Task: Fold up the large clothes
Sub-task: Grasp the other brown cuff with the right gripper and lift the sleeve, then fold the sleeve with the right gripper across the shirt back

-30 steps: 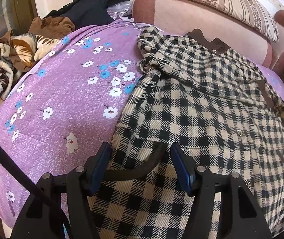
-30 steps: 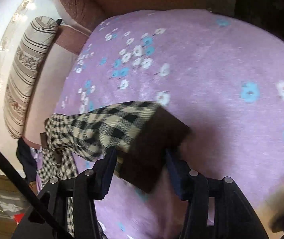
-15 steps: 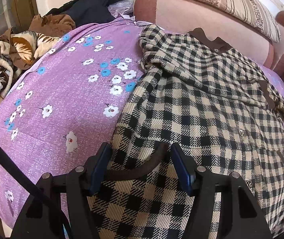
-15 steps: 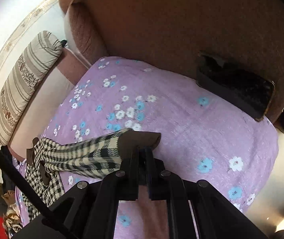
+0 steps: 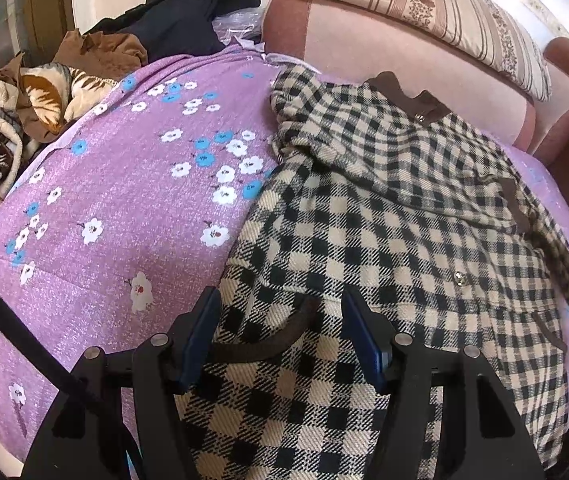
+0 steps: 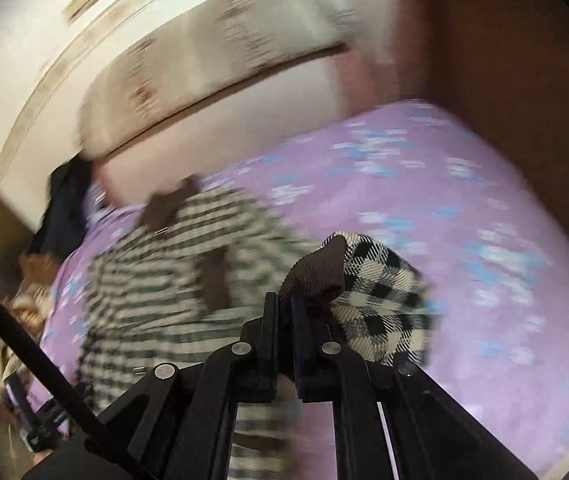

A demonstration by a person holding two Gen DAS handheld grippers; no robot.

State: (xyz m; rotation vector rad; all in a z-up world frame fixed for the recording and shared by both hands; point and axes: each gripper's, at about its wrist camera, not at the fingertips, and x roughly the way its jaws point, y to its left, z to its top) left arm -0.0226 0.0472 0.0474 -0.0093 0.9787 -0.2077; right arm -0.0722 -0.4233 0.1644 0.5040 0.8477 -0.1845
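A large black-and-cream checked shirt (image 5: pixel 384 216) with a brown collar lies spread face up on a purple flowered sheet (image 5: pixel 124 184). My left gripper (image 5: pixel 280 328) is open, its jaws either side of a brown-edged pocket on the shirt's lower part. In the blurred right wrist view the shirt (image 6: pixel 152 280) lies to the left. My right gripper (image 6: pixel 284 308) is shut on the brown cuff (image 6: pixel 320 268) of the shirt's sleeve and holds it above the sheet (image 6: pixel 464 220).
A striped cushion (image 5: pixel 424 12) rests on the pink sofa back (image 5: pixel 384 52). Dark and brown clothes (image 5: pixel 172 16) and a patterned blanket (image 5: pixel 8 120) are piled at the far left. A brown armrest (image 6: pixel 504 60) bounds the right side.
My right gripper has closed on the sleeve cuff, lifted it and swung left toward the shirt's body. The left gripper has stayed still and open over the pocket.
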